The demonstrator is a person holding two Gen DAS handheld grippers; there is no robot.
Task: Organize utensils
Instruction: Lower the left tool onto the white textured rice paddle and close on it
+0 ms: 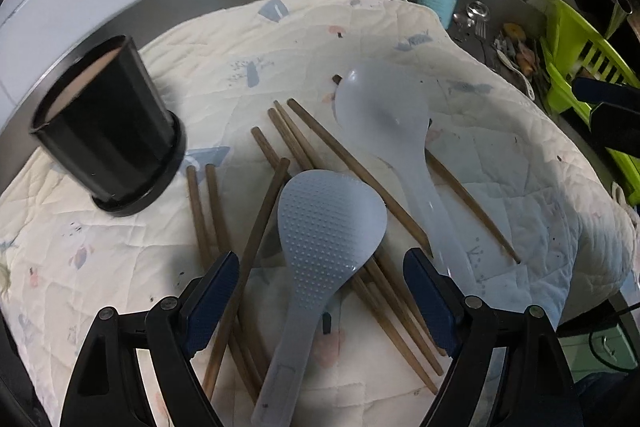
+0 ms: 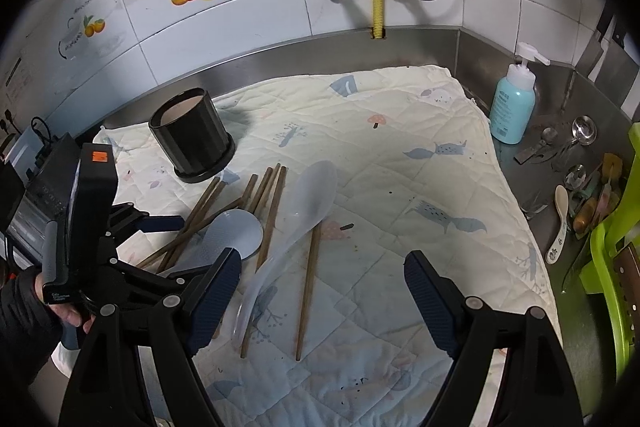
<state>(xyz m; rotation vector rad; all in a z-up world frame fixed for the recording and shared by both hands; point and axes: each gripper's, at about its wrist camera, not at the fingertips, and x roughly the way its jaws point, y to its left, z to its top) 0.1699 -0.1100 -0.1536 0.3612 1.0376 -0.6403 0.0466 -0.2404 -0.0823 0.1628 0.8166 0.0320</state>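
1. The left gripper (image 1: 322,291) is nearer: the paddle (image 1: 320,247) lies between its spread fingers, not pinched, long axis pointing away from them.
2. The right gripper (image 2: 322,291) is spread too, over bare cloth (image 2: 400,167).
3. The holder (image 1: 108,131) stands left of the chopsticks (image 1: 320,143), open room between.

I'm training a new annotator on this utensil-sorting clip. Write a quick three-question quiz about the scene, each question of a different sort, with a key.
1. True or false: the black holder already has chopsticks standing in it.
2. Which utensil lies between the open fingers of the left gripper? A) dimpled rice paddle B) translucent spoon C) cleaver
3. Fill in: the utensils lie on a quilted ____.

Key: 1 false; 2 A; 3 cloth. The right gripper is open too, with nothing between its pads.
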